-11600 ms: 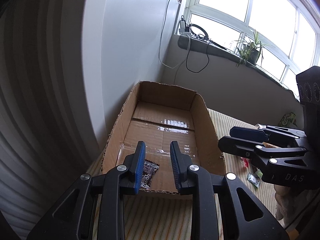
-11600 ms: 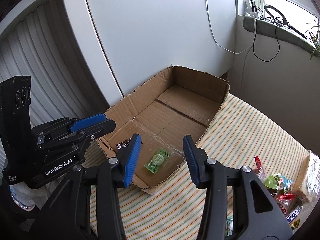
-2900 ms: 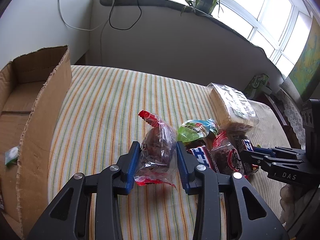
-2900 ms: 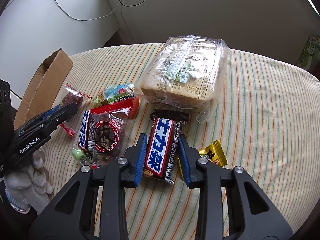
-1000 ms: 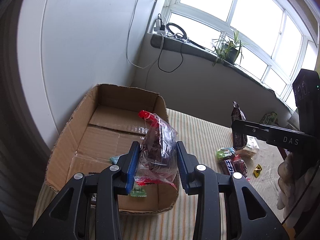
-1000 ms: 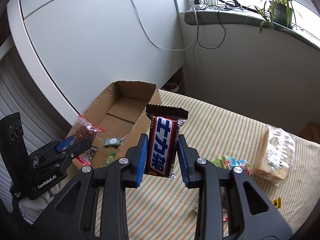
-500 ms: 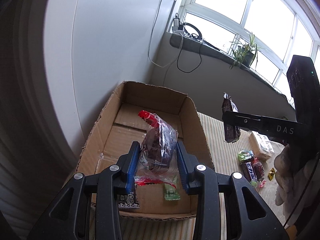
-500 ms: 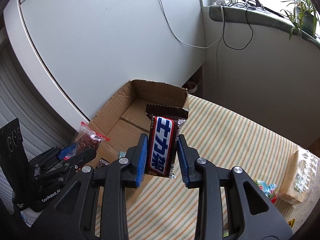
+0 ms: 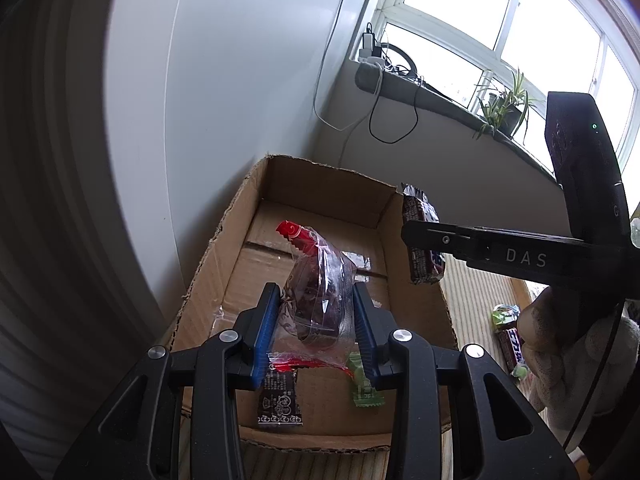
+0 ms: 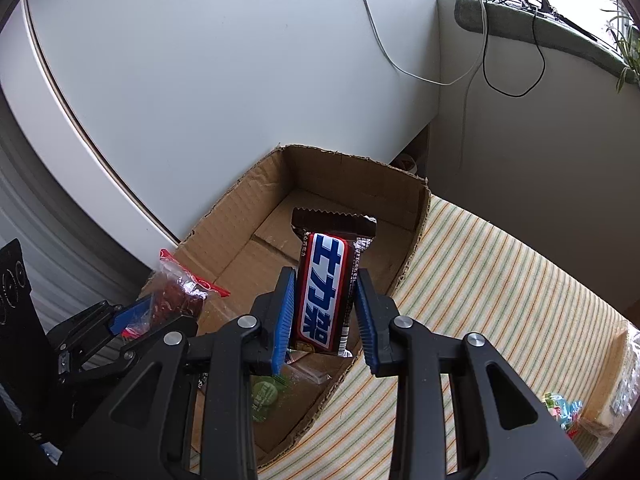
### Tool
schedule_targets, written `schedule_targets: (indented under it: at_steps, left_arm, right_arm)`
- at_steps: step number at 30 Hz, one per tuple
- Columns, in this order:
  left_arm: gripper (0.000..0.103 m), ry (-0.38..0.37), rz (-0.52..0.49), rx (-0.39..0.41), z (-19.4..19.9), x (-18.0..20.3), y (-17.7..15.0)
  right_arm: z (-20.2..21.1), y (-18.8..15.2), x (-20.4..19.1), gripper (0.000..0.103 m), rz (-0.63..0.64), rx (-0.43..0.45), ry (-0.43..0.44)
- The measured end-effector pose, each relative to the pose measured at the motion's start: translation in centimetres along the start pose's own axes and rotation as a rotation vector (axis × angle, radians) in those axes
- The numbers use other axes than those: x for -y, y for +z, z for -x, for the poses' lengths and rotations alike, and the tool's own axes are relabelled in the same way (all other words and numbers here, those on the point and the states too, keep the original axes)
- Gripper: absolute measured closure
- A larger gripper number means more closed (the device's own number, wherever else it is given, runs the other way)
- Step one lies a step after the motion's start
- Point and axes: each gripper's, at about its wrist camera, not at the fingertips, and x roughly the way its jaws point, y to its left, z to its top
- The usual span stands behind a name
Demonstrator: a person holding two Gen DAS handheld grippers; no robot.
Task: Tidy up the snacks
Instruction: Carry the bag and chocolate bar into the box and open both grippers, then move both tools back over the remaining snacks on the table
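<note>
Since half a second ago both loads have advanced over the box (image 9: 320,208). My left gripper (image 9: 316,332) clamps the bag (image 9: 320,292); right gripper (image 10: 324,320) clamps the bar (image 10: 326,292), at its 12 o'clock. I'd lower both before releasing.

Bright daylight from blown-out window (image 9: 472,40), sharp focus, heavy fisheye warp, dark vignetted corners
</note>
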Motion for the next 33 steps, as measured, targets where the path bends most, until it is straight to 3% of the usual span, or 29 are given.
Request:
schedule_targets:
  at_steps: [6, 8, 10, 11, 33]
  left_arm:
    - [0.068, 0.012, 0.015, 0.000, 0.0, -0.2, 0.0]
    - [0.067, 0.011, 0.023, -0.004, 0.0, -0.2, 0.0]
    - [0.063, 0.014, 0.023, -0.004, 0.1, -0.2, 0.1]
    - [0.059, 0.018, 0.024, -0.002, 0.2, -0.2, 0.0]
    - [0.059, -0.026, -0.005, 0.040, 3.1, 3.7, -0.7]
  right_arm:
    - [-0.1, 0.0, -0.4, 0.072, 0.010, 0.002, -0.006]
    - [0.1, 0.0, -0.5, 0.055, 0.014, 0.008, -0.005]
    - [0.6, -0.1, -0.6, 0.050, 0.020, 0.019, -0.016]
    - [0.9, -0.1, -0.6, 0.050, 0.023, 0.021, -0.020]
    - [9.9, -4.2, 2.8, 0.050, 0.000, 0.097, -0.106]
